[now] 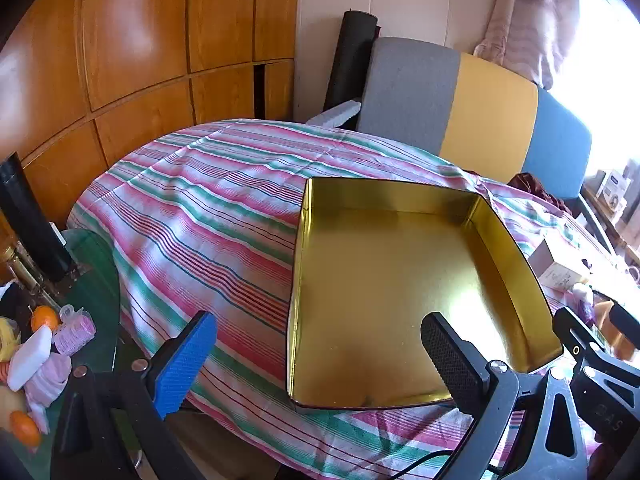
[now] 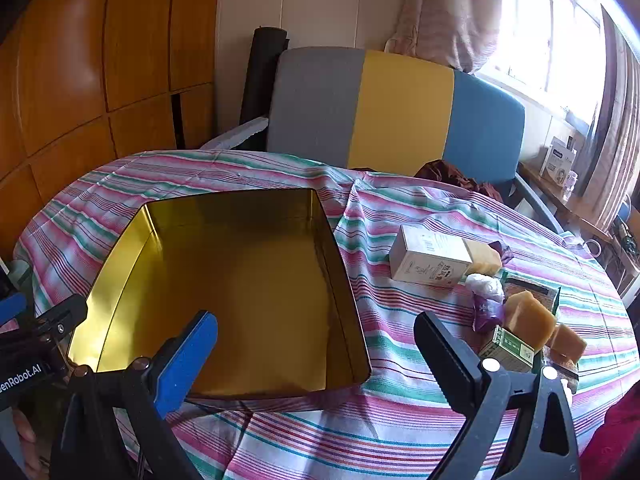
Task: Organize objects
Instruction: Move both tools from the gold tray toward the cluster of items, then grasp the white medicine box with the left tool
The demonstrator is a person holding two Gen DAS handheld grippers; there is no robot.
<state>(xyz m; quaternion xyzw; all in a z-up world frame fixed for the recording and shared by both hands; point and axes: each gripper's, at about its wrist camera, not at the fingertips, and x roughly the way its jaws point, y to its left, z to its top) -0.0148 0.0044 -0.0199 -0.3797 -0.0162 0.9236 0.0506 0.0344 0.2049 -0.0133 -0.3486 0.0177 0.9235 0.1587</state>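
An empty gold tin box [image 1: 392, 280] sits open on the striped tablecloth; it also shows in the right wrist view [image 2: 240, 292]. My left gripper [image 1: 316, 364] is open and empty over the box's near left edge. My right gripper [image 2: 316, 354] is open and empty at the box's near right corner. To the right of the box lie a white carton [image 2: 430, 258], tan soap-like blocks [image 2: 528, 318], a small green box [image 2: 506, 350] and a purple-and-white packet [image 2: 486, 298]. The carton [image 1: 554, 266] shows in the left wrist view too.
A grey, yellow and blue chair back [image 2: 396, 116] stands behind the table. A glass side table [image 1: 92, 280] at the left holds oranges [image 1: 44, 318], pink rollers and a white bar. Wooden wall panels [image 1: 140, 60] are behind. A window shelf [image 2: 560, 168] is far right.
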